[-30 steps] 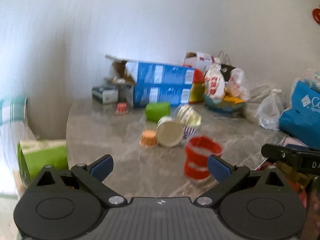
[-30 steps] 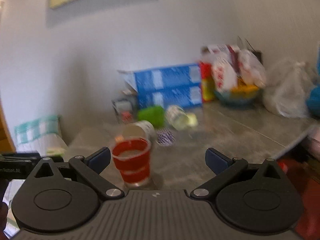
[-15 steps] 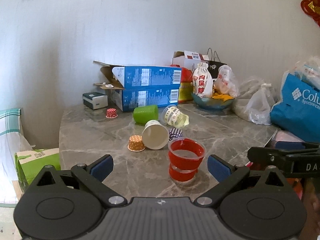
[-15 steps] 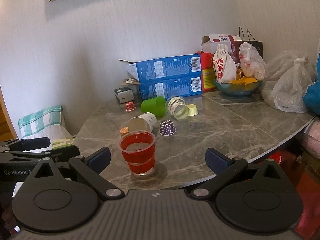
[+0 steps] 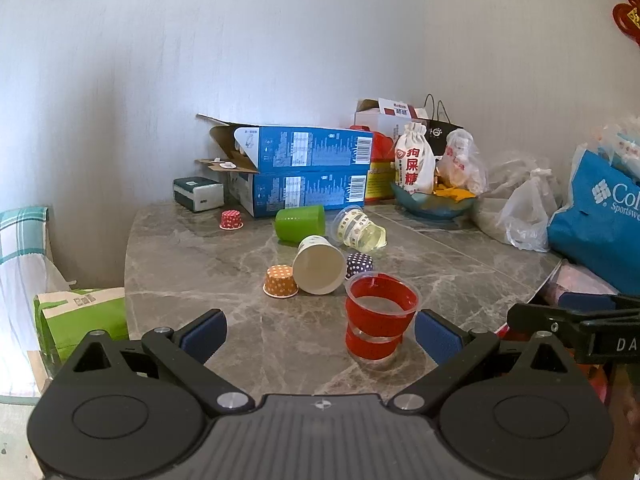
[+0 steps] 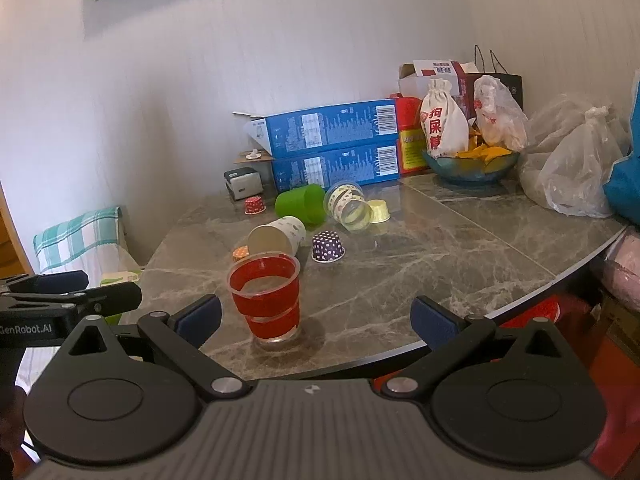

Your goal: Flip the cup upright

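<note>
A red clear plastic cup (image 5: 379, 316) (image 6: 266, 298) stands upright near the front edge of the grey marble table (image 5: 200, 256) (image 6: 460, 248). Behind it a white paper cup (image 5: 320, 269) (image 6: 276, 236), a green cup (image 5: 300, 222) (image 6: 302, 204) and a clear patterned cup (image 5: 358, 230) (image 6: 348, 208) lie on their sides. My left gripper (image 5: 320, 334) is open and empty; the red cup is just inside its right finger. My right gripper (image 6: 316, 318) is open and empty; the red cup is near its left finger.
Small upside-down paper liners dot the table: orange (image 5: 281, 281), dark dotted (image 5: 359, 264) (image 6: 328, 246), red (image 5: 231, 220), yellow (image 6: 379, 211). Blue boxes (image 5: 304, 172) and a bowl with bags (image 5: 434, 196) stand at the back. Plastic bags (image 6: 576, 176) crowd the right.
Both views were blurred a second ago and are sharp and steady now. The red cup stands in the same spot, and both grippers stay open and hold still.
</note>
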Available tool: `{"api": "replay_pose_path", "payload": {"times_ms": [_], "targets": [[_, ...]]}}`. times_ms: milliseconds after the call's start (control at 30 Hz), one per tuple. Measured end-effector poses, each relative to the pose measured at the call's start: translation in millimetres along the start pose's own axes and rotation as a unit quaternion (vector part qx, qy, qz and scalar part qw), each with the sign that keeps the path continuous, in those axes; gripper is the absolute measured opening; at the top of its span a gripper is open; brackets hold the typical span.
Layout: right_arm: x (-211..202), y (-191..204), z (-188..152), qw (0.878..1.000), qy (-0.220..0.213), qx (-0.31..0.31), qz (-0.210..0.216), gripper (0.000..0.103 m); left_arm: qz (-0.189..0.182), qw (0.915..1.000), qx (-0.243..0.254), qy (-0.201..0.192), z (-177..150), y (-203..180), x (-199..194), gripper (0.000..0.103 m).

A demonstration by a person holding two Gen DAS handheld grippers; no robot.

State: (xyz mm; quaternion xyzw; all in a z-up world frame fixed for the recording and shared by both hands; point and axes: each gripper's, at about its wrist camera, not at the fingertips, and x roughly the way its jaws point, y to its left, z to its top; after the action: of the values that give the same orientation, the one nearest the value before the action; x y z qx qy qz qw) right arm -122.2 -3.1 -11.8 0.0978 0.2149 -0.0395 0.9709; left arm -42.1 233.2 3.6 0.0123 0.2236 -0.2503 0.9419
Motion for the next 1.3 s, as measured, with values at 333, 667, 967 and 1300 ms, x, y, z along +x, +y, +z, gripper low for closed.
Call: {"api": "replay_pose_path", "payload": {"times_ms": [333,667,967,1300], "targets": [[-1.4,0.3,-1.5,1.000,-0.001,-0.004,0.010,0.102,0.000,1.0000,-0.001,0.003,-1.5,0.4,1.5,0.101],[-1.3,1.7,-1.8,1.000,0.001,-0.004,0.014,0.102,0.000,1.0000,-0.002,0.002,-1.6,0.6,1.0,0.101],[-2.0,1.3,-2.0,1.000,-0.001,0.000,0.017,0.102,0.001,1.0000,-0.002,-0.001,0.6,2.1,-0.5,0.101],[-0.6,2.2,-2.7,1.000,0.002,-0.001,0.019,0.102,0.000,1.0000,-0.003,-0.001,2.2,2.3,-1.3,0.101]]}}
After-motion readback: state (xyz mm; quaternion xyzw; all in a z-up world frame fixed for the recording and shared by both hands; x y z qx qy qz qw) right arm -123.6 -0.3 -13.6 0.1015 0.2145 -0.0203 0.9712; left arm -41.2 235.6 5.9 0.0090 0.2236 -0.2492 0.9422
